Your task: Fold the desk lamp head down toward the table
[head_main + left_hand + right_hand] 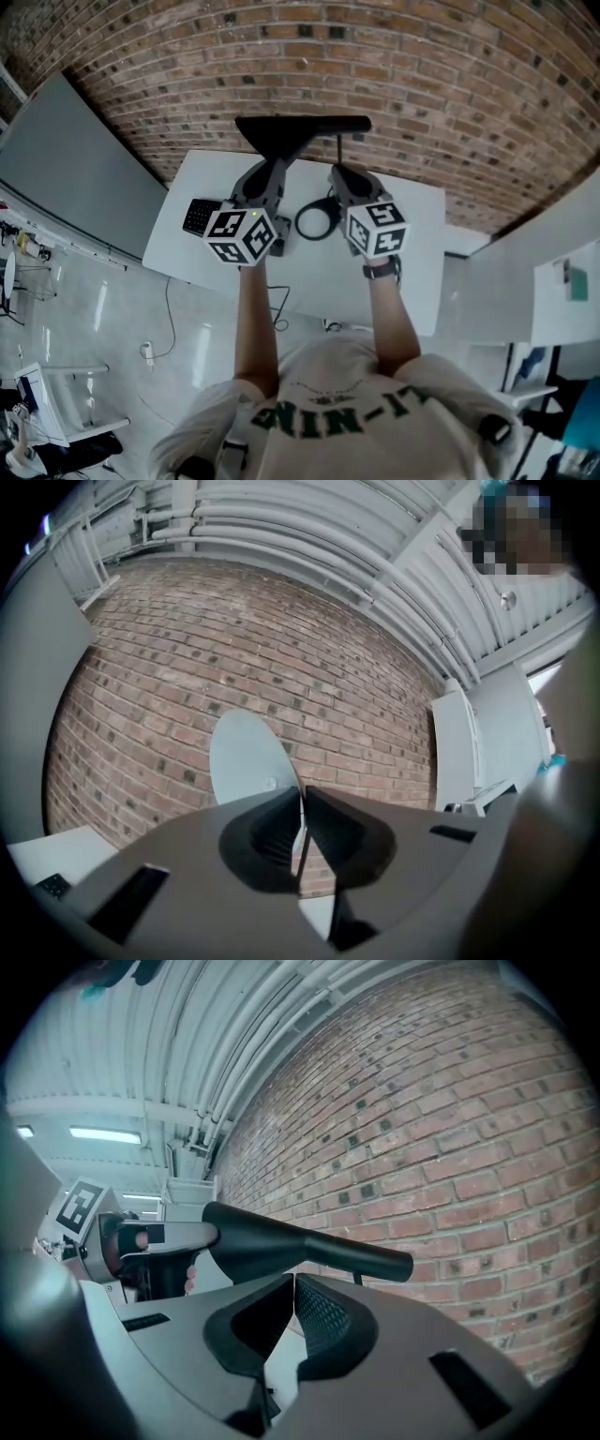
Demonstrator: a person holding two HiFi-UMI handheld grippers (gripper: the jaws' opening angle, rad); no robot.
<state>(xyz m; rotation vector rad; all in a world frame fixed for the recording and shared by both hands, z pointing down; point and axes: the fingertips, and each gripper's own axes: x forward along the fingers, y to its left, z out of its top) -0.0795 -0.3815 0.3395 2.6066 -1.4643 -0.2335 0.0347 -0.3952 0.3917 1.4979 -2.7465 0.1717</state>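
- Near, the left hand-held gripper (302,803) pinches the lamp head (309,1249) by its edge.
- The right hand-held gripper (292,1283) is closed and empty.
- The lamp head is up over the far surface (412,272) and looks level, so folding is left to do.

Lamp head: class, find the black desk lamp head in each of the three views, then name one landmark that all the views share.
Head view: the lamp head is a black bar at top centre.
Left gripper view: a pale oval, left of centre in the lower half, is probably the lamp head's face.
Right gripper view: it is a black tapering shape across the middle.
Shared landmark: the brick wall.
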